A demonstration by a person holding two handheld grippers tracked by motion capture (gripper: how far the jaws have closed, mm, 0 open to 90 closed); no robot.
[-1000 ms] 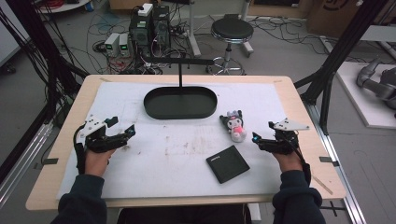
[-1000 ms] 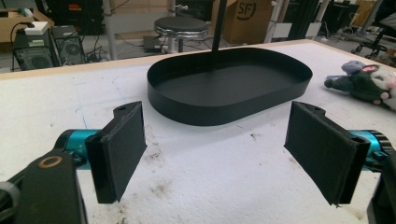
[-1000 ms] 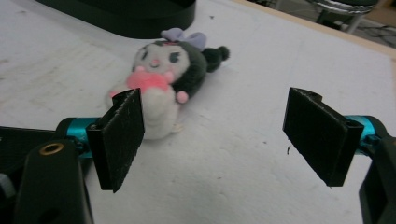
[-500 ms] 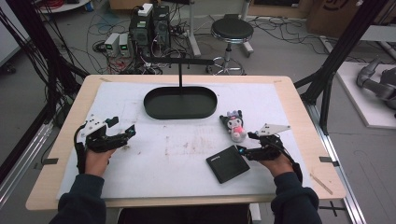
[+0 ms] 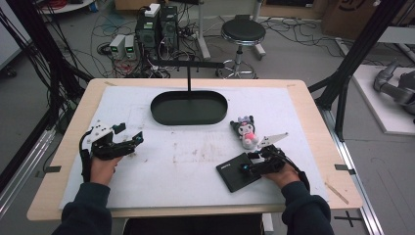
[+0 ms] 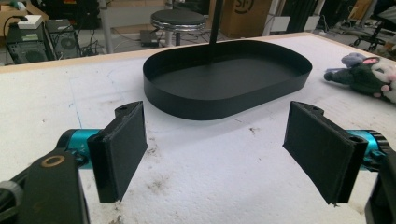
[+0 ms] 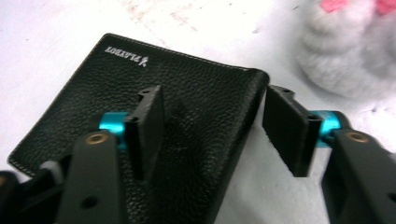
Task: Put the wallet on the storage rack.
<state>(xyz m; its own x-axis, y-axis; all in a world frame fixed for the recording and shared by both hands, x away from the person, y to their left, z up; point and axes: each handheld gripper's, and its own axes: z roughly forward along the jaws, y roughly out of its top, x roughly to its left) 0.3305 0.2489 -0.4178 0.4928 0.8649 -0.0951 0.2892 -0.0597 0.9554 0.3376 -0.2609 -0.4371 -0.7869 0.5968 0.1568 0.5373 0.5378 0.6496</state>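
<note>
Since the earlier high-view frames, only the right side has moved: the right gripper (image 5: 250, 165) has swung in from the table's right edge and dropped onto the black wallet (image 5: 238, 171); the left gripper (image 5: 131, 142) sits where it was, and wallet, toy and tray lie unchanged.

High view: wallet flat on the white mat (image 5: 195, 166), front right of centre, turned on a diagonal. Right gripper comes at it from the right and lies low over its right-hand corner, so the wallet is directly ahead of and below the jaws. Plush toy (image 5: 245, 132) just behind that gripper, close but apart from the wallet. Oval black tray (image 5: 189, 108) further back, mid-table. Left gripper well apart on the mat's left side; right hand plainly the nearer one.

Left gripper view: jaws spread wide, nothing between them but bare mat. Tray (image 6: 229, 74) straight ahead; toy (image 6: 366, 77) off at the right edge.

Right gripper view: jaws part-open and straddling the wallet's (image 7: 187, 126) near right edge, one jaw over the leather face, the other just outside the folded edge above the mat. Wallet's long axis runs away up-left from the jaws, stamped lettering at the far end. Left jaw looks pressed to the leather, though blur makes contact uncertain. No grip closed yet. Toy (image 7: 345, 51) fills the upper right, near the outer jaw.
</note>
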